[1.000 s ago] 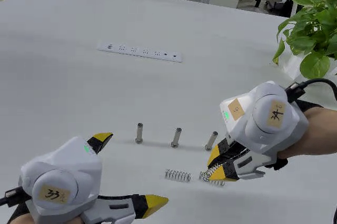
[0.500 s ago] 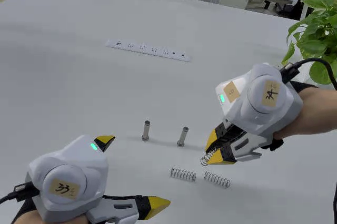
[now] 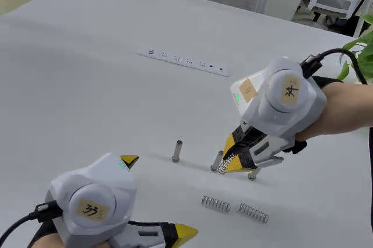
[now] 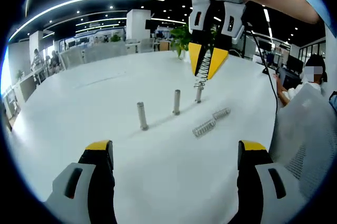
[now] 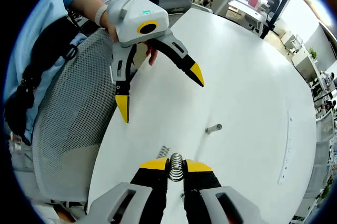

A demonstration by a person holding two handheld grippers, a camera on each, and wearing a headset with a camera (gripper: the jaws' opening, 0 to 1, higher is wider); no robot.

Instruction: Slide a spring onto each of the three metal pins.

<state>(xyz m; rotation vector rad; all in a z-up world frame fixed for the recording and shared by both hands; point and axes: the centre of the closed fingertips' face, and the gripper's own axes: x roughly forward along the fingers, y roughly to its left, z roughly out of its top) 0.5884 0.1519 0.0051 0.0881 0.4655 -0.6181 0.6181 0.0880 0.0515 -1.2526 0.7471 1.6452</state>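
Three short metal pins stand in a row on the white table: left pin [image 3: 177,151], middle pin [image 3: 217,160], right pin [image 3: 253,173], this last one half hidden under my right gripper. That gripper [image 3: 235,159] is shut on a spring [image 3: 224,166] whose lower end hangs just above the table between the middle and right pins. In the left gripper view the held spring [image 4: 202,72] hangs over the far pin [image 4: 198,93]. Two more springs [image 3: 216,204] [image 3: 254,213] lie flat in front of the pins. My left gripper [image 3: 157,197] stands open at the near left, holding nothing.
A white power strip [image 3: 186,60] lies across the far part of the table. A green potted plant [image 3: 364,47] stands at the right edge. Office chairs stand beyond the far edge. A mesh chair [image 5: 73,103] is by the near table edge.
My right gripper has lifted one spring off the table and carried it up and over toward the right-hand pin. The head camera has shifted; the left gripper stays open.
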